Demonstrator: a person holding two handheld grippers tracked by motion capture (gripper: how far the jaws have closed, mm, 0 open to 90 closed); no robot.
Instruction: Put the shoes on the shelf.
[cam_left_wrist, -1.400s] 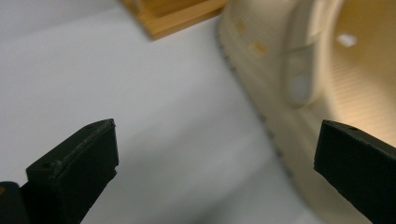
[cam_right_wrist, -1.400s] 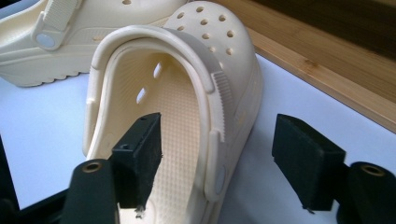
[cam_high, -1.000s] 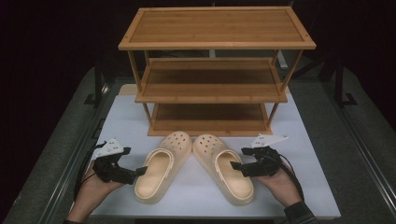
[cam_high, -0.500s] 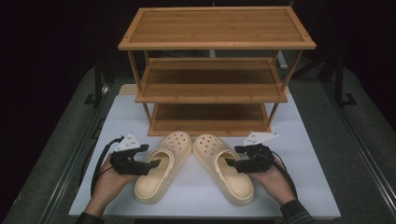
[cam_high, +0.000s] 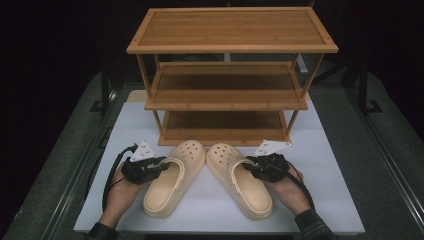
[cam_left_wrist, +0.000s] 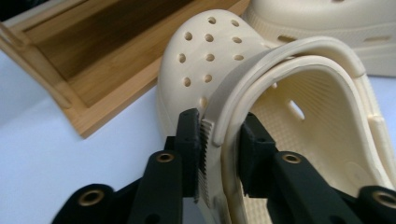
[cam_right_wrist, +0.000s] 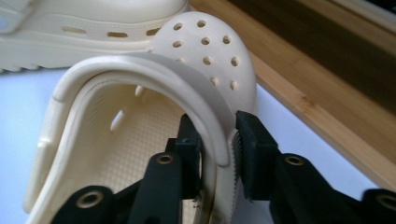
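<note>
Two cream clogs lie side by side on the white table top, toes toward the rack. My left gripper (cam_high: 161, 165) has just been closing and is shut on the outer side wall and strap of the left clog (cam_high: 172, 178); in the left gripper view its pads (cam_left_wrist: 190, 135) press the left clog's (cam_left_wrist: 280, 102) rim from both sides. My right gripper (cam_high: 248, 167) has also been closing and is shut on the outer wall and strap of the right clog (cam_high: 239, 179); the right gripper view has its pads (cam_right_wrist: 250, 140) clamping the right clog's (cam_right_wrist: 140, 107) rim.
A three-tier wooden shoe rack (cam_high: 230, 75) stands at the back of the white table top (cam_high: 325, 165), its lowest shelf just beyond the clogs' toes. Dark floor surrounds the table. Cables trail from both grippers toward the front edge.
Both grippers moved inward to the clogs' outer sides and their jaws closed onto the side walls. The clogs lie where they were.
</note>
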